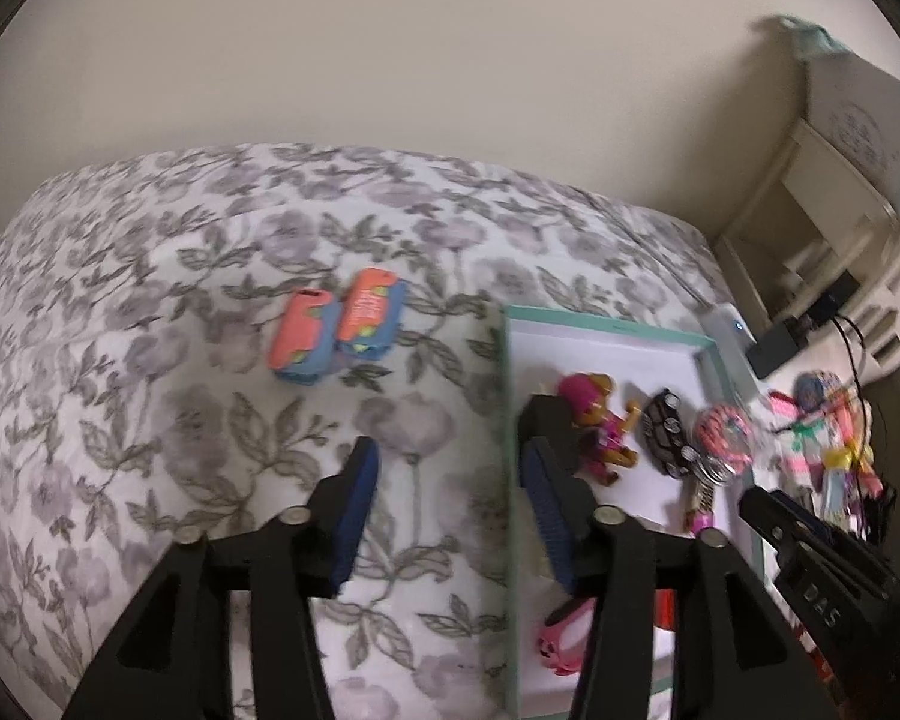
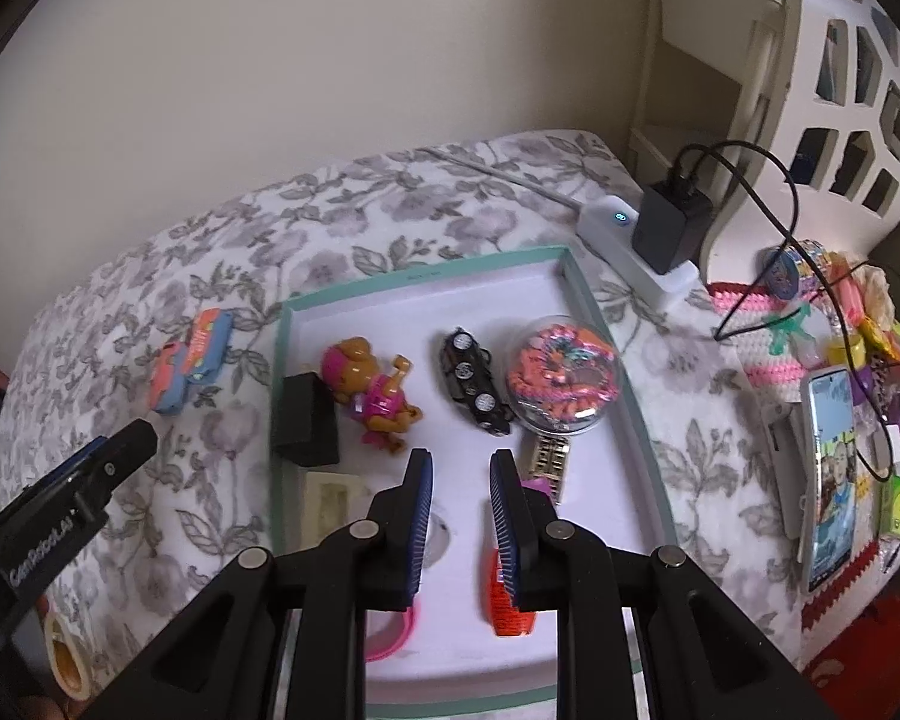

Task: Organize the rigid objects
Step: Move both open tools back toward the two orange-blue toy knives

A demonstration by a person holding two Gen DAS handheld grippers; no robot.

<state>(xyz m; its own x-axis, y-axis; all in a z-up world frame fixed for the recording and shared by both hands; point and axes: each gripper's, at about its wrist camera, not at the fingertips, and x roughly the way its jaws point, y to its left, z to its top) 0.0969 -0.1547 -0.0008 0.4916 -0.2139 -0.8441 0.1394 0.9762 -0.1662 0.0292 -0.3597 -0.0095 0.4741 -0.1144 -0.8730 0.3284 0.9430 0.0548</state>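
on the bed at left, two orange-blue cases (image 1: 336,327) lie outside the tray (image 1: 510,396); our left tongs (image 1: 450,516) gape empty, right tongs (image 2: 461,525) open above the tray. risk: soft bedding may tip a case mid-grasp.

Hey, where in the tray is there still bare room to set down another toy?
The far strip of the tray, between its back rim and the puppy figure, is bare. The middle row is crowded: black block, puppy, toy car, clear dome. The floral bedspread around the orange-blue boxes is open too.
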